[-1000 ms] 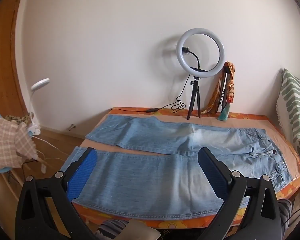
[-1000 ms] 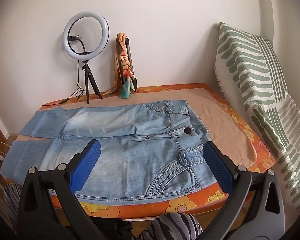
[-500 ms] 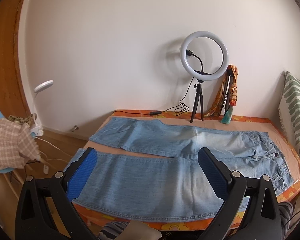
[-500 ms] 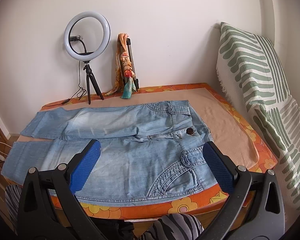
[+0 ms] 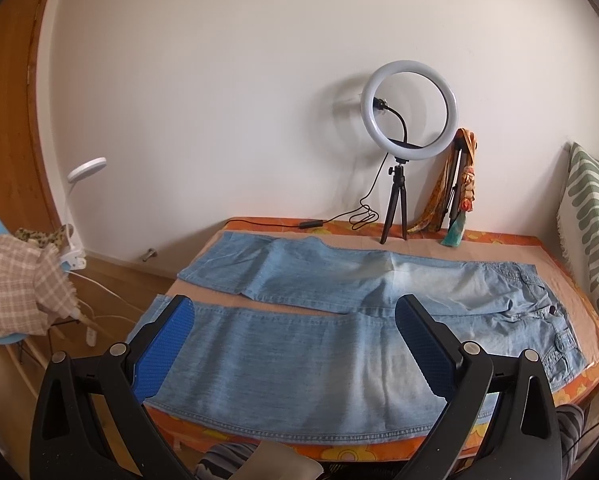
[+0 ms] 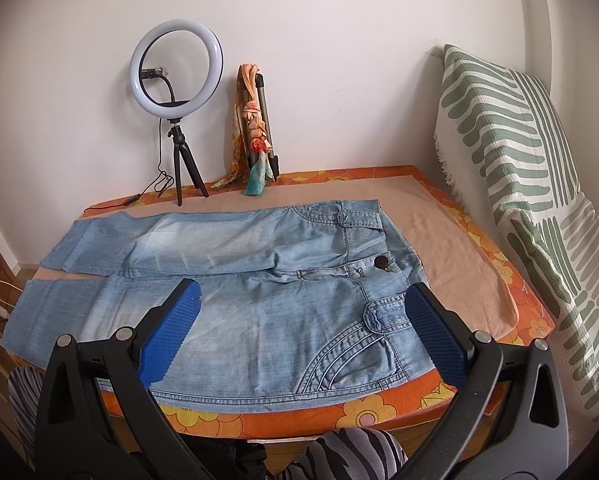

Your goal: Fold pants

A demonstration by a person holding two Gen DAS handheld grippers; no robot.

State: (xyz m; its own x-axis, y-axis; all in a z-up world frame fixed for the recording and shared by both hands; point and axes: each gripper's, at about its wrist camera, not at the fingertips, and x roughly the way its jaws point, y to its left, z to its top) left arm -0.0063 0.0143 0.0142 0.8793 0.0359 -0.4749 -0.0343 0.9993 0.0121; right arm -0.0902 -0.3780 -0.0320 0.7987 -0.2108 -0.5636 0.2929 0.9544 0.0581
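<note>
Light blue denim pants (image 5: 299,344) lie flat and spread out on the table, legs apart and pointing left, waist to the right. In the right wrist view the pants (image 6: 259,280) show the waistband, a dark button (image 6: 380,263) and a curved front pocket near the table's front edge. My left gripper (image 5: 293,308) hovers open above the near leg, nothing between its blue pads. Over the hip and pocket area my right gripper (image 6: 303,290) is held open, also holding nothing.
A ring light on a small tripod (image 5: 409,112) and a folded stand wrapped in an orange scarf (image 5: 461,184) stand at the back by the wall. A green-striped cushion (image 6: 539,200) leans at the right. The table's orange floral cloth (image 6: 359,412) edges the front. Striped trousers of a person (image 6: 339,452) show below.
The left gripper has tilted and drawn back a little, so the pants sit lower in its view. The right gripper has shifted only slightly. The pants have not moved.
</note>
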